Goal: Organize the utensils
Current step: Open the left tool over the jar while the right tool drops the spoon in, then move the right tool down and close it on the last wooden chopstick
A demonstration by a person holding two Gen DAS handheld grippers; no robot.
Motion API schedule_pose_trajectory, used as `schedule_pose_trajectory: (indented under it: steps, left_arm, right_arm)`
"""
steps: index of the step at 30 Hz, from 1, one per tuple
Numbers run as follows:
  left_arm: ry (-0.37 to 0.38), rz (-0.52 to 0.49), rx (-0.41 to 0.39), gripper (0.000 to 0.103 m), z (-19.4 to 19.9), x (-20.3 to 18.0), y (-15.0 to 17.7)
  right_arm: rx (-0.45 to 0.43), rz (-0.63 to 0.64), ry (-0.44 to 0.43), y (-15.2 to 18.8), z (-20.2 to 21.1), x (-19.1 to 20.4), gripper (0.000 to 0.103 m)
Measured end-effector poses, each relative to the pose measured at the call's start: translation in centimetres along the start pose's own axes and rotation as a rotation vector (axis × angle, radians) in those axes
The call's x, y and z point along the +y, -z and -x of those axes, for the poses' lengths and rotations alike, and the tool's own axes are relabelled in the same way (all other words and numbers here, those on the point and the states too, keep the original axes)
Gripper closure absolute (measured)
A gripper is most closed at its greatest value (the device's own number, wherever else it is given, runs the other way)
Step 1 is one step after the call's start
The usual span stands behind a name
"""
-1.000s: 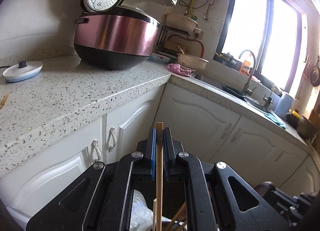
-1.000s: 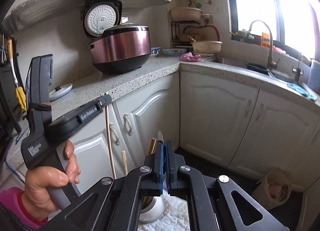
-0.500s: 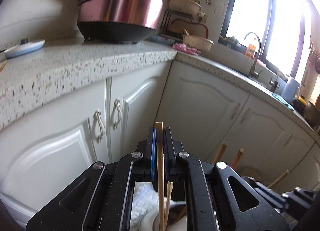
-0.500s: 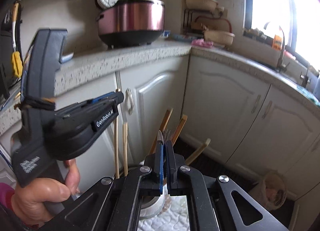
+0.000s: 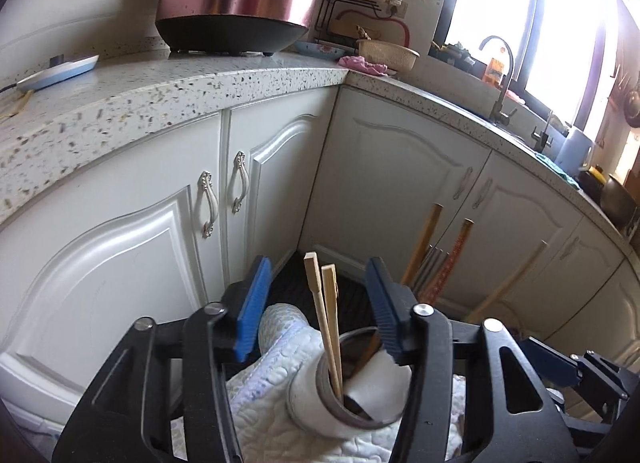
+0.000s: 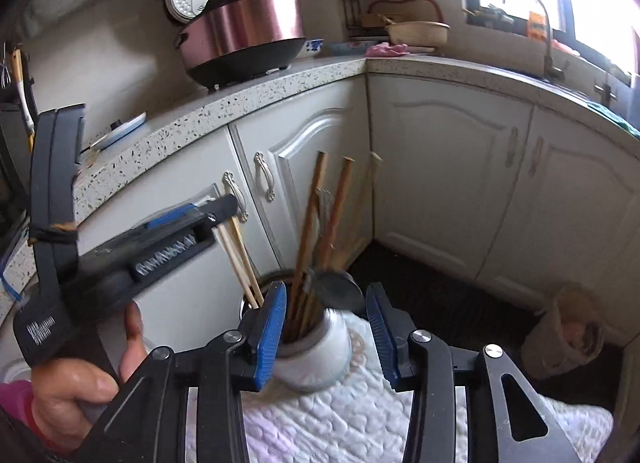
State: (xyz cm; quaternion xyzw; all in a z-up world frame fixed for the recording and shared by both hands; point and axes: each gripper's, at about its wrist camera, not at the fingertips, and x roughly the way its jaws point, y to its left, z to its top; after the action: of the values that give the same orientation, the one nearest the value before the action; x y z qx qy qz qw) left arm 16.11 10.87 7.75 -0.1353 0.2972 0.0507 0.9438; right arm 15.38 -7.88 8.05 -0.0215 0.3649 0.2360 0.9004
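Chopsticks (image 5: 326,315) stand in holder (image 5: 340,403) on quilted cloth (image 5: 276,415); left hand-held gripper (image 5: 316,303) and right hand-held gripper (image 6: 326,327) both gape wide, empty. Sorting looks nearly done; remaining loose utensils not visible.

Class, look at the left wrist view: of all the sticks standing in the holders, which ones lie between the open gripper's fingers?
The pale chopsticks in the white holder. They stand between the left gripper fingers; the darker sticks rise outside, to the right.

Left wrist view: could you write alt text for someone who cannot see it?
Open left gripper, jaws wide apart, above a white ceramic utensil holder with two pale wooden chopsticks standing in it, on a white quilted cloth.
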Motion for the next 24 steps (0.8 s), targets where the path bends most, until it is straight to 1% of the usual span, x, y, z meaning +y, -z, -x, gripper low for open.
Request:
schedule_pose_trajectory:
  steps: [7,15,20,24]
  left_arm:
    - [-0.026,-0.039,0.021,0.05,2.8,-0.3,1.3]
    - [-0.036,-0.095,0.058,0.049,5.4,-2.0,4.3]
    - [-0.014,-0.117,0.087,0.049,6.4,-3.4,6.2]
    - [0.007,-0.132,0.118,0.049,6.8,-4.7,7.9]
  right_arm:
    - [0.009,-0.056,0.02,2.2,2.4,-1.2,0.06]
    - [0.052,-0.082,0.057,5.3,4.2,-2.1,0.06]
    - [0.072,-0.1,0.078,7.1,5.3,-3.2,0.06]
    - [0.086,-0.125,0.101,8.6,6.4,-4.9,0.059]
